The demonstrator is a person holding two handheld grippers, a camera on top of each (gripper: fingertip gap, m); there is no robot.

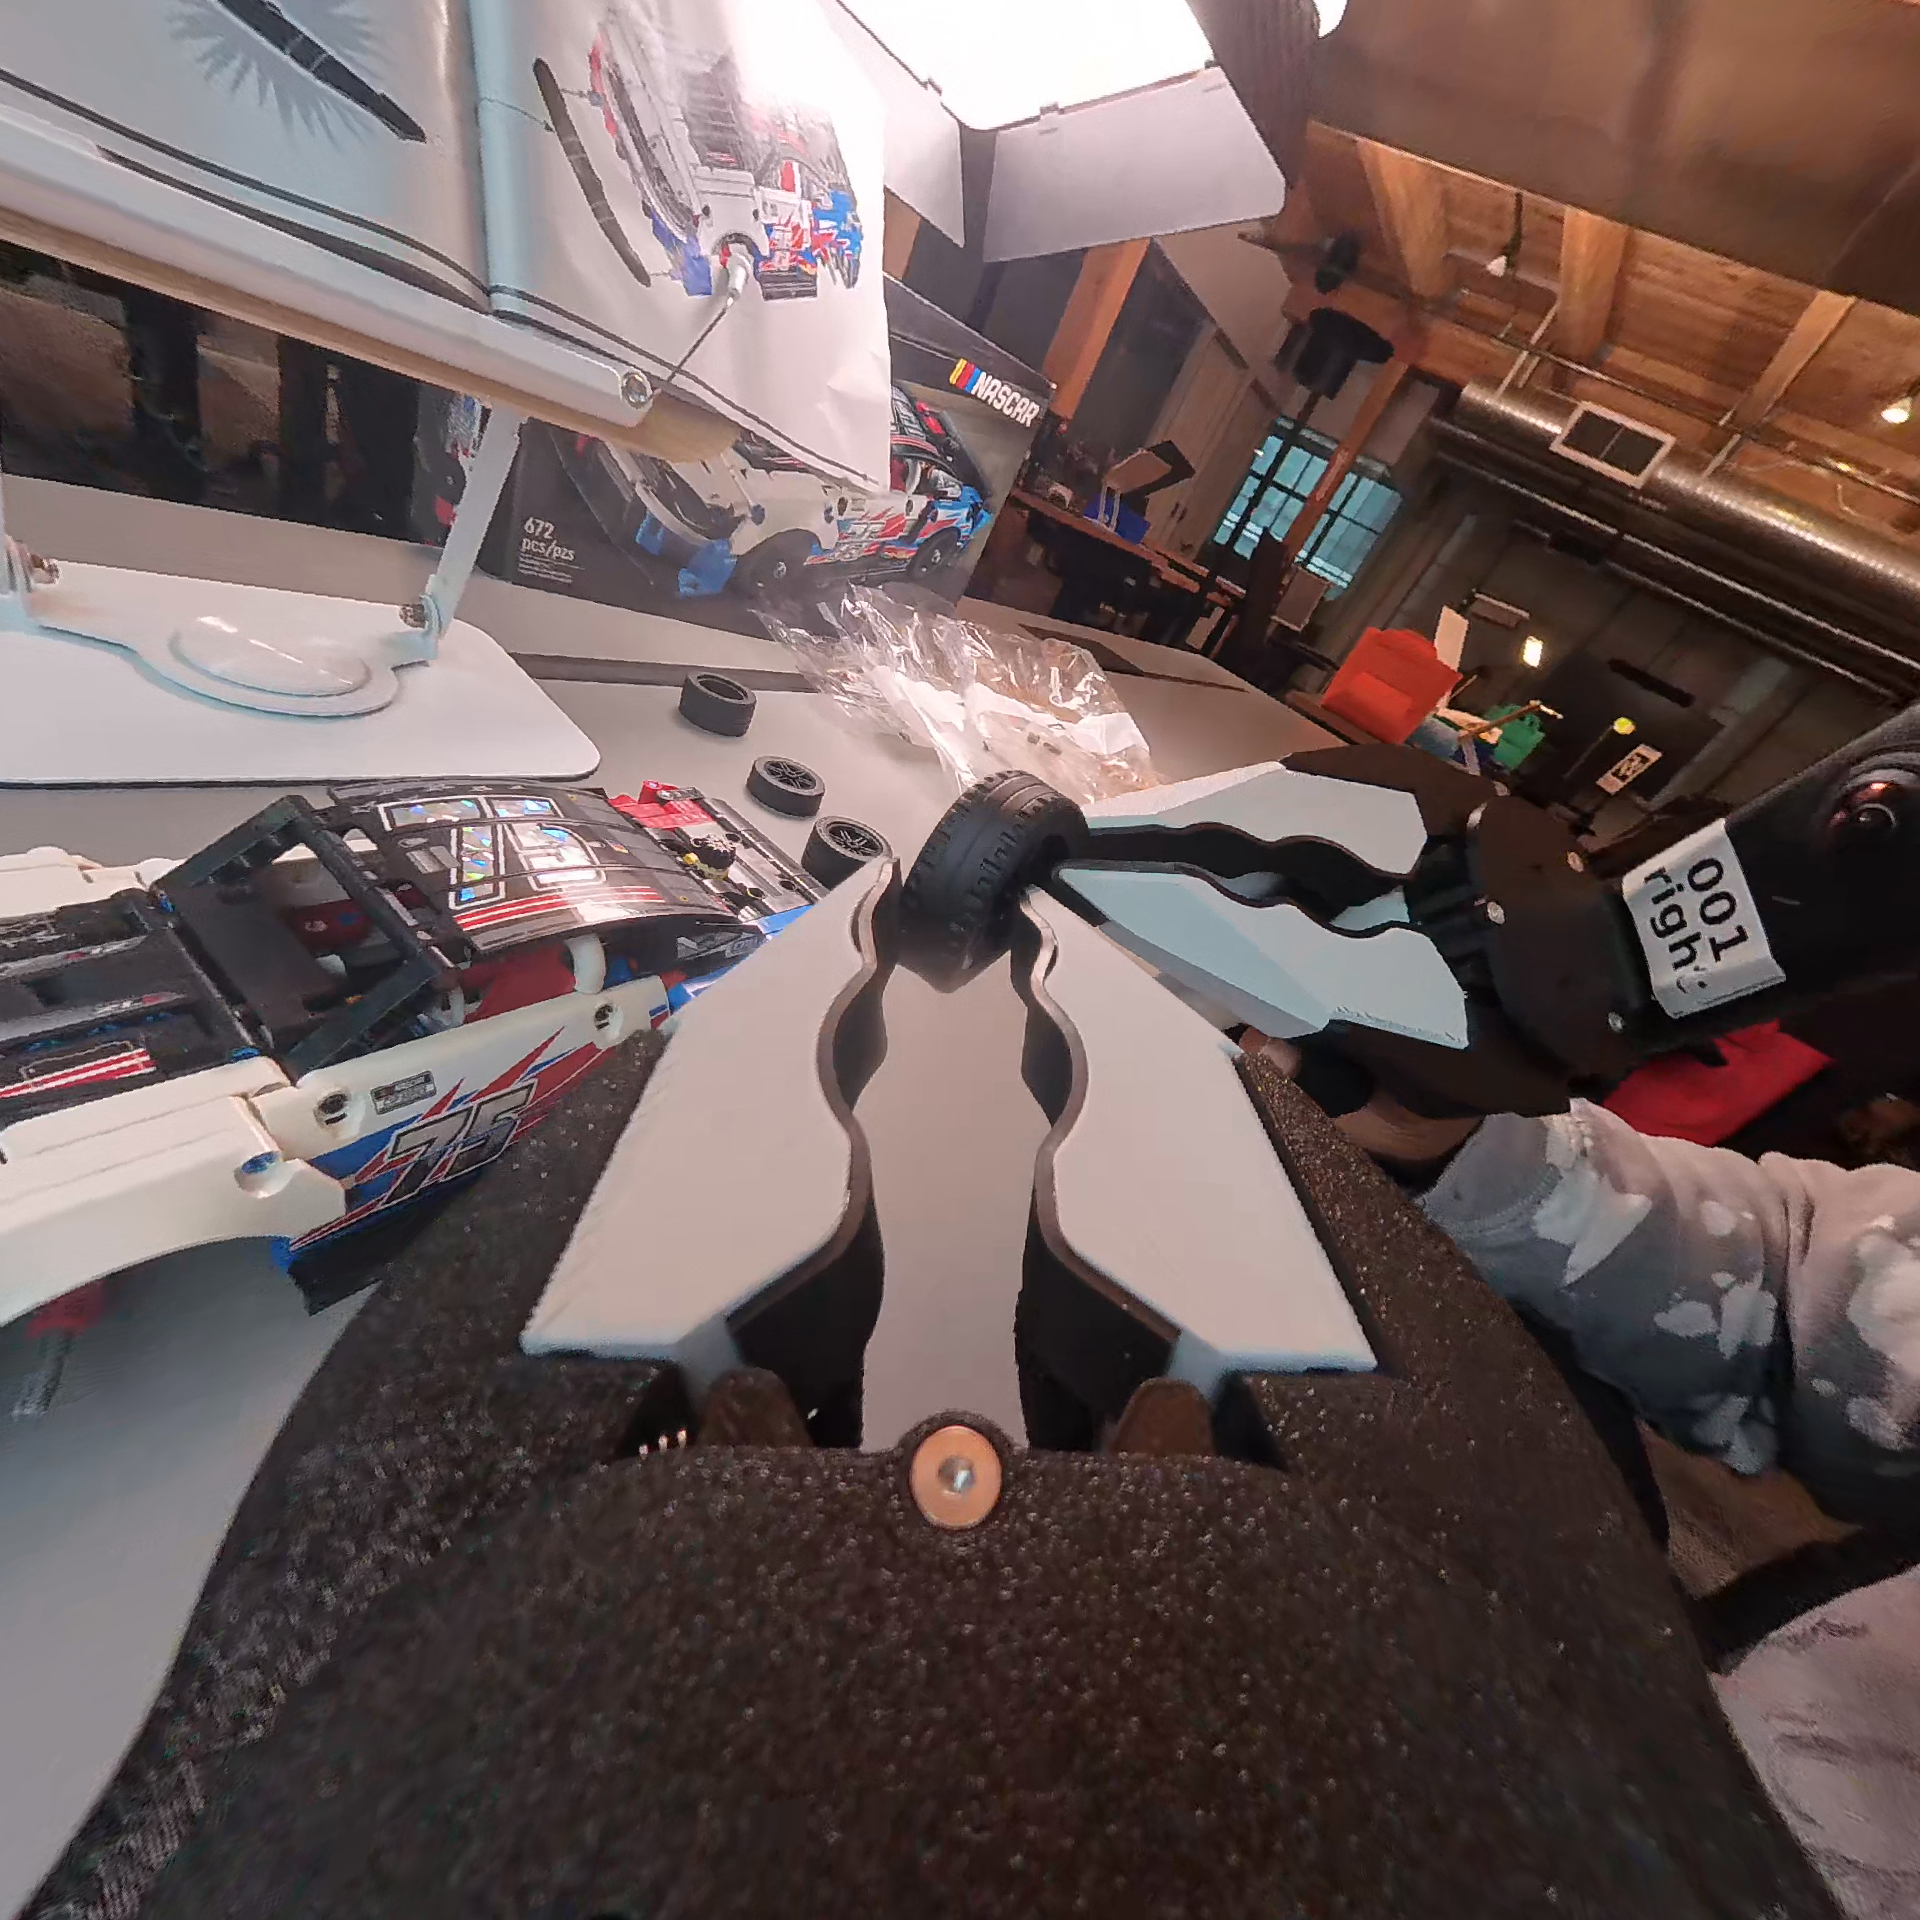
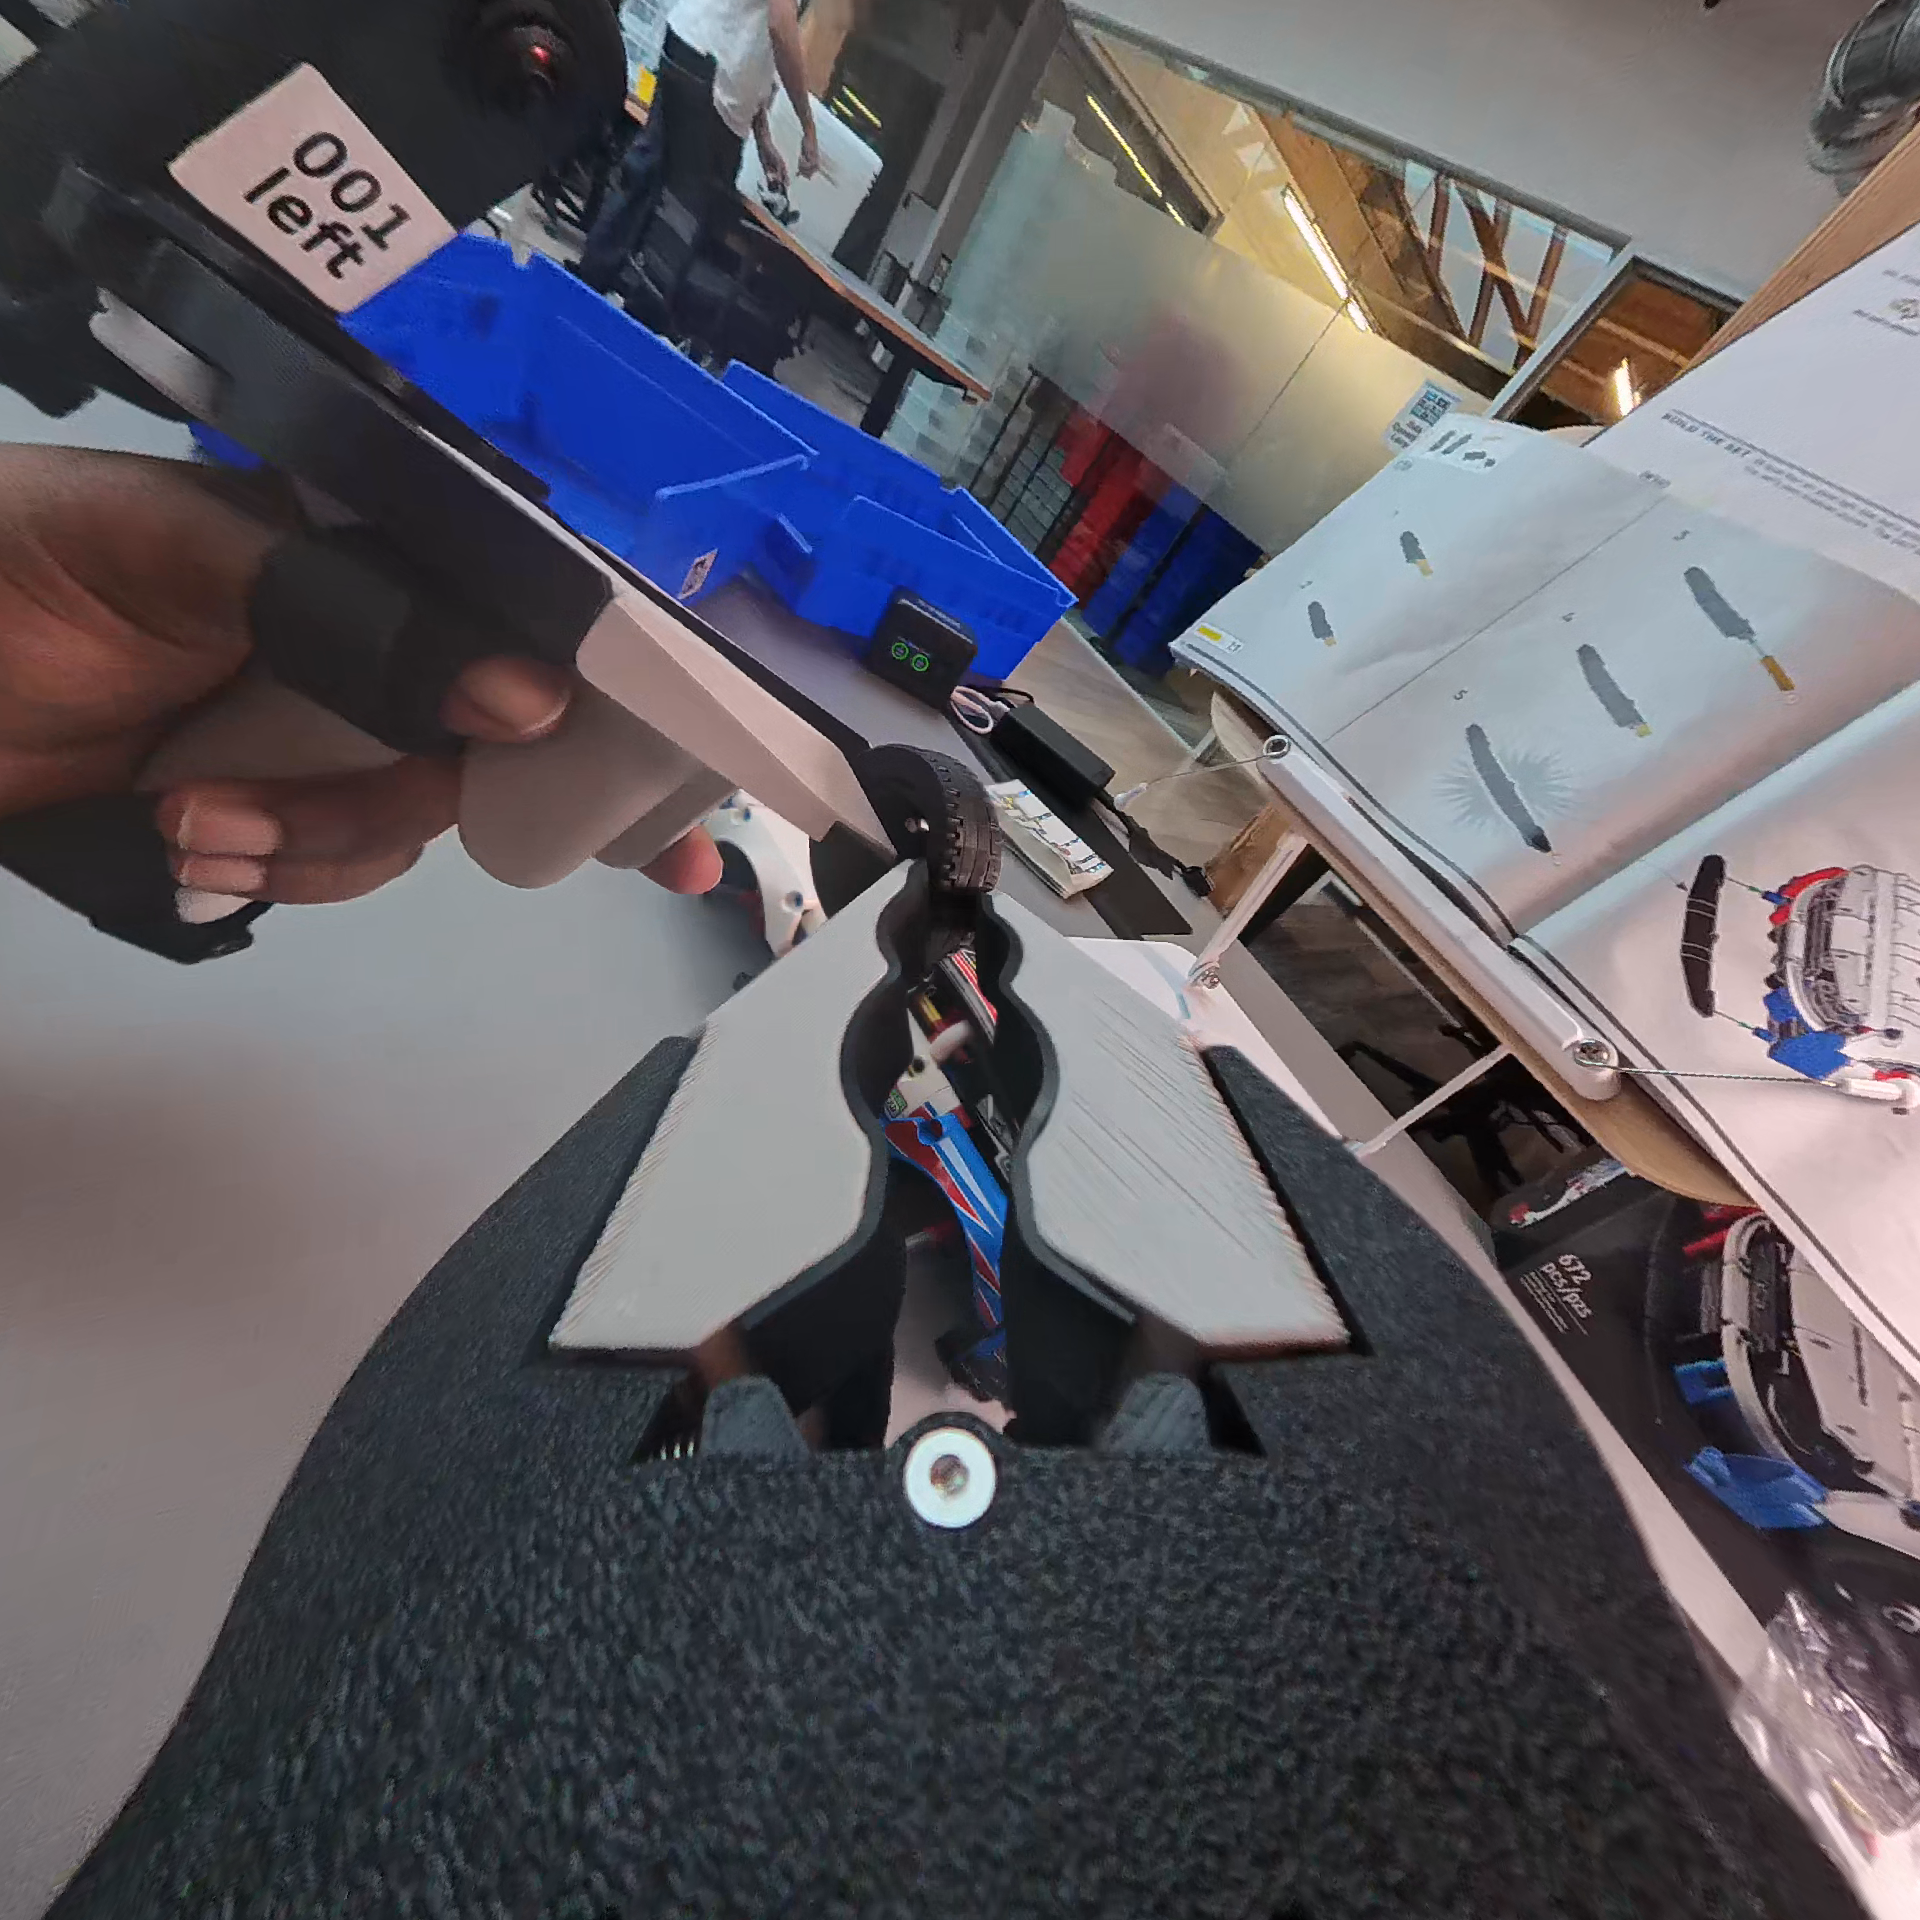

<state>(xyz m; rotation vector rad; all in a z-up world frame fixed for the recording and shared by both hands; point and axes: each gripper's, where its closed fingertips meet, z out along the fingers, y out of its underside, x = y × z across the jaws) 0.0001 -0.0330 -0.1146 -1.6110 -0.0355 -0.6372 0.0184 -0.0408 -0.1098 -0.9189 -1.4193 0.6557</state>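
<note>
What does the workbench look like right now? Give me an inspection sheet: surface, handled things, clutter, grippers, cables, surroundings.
Surface: grey table, partly covered.
Handled things: black tyre held above the table; brick-built model car lies nearby; three loose wheels sit beyond it.
Clutter: clear plastic bags, set box, instruction booklet on a stand, blue bin.
Grippers: right gripper shut on the tyre; left gripper tips flank it, grip unclear.
Cables: black adapter with cable near the bin.
Surroundings: open workshop; person at a far table.
</note>
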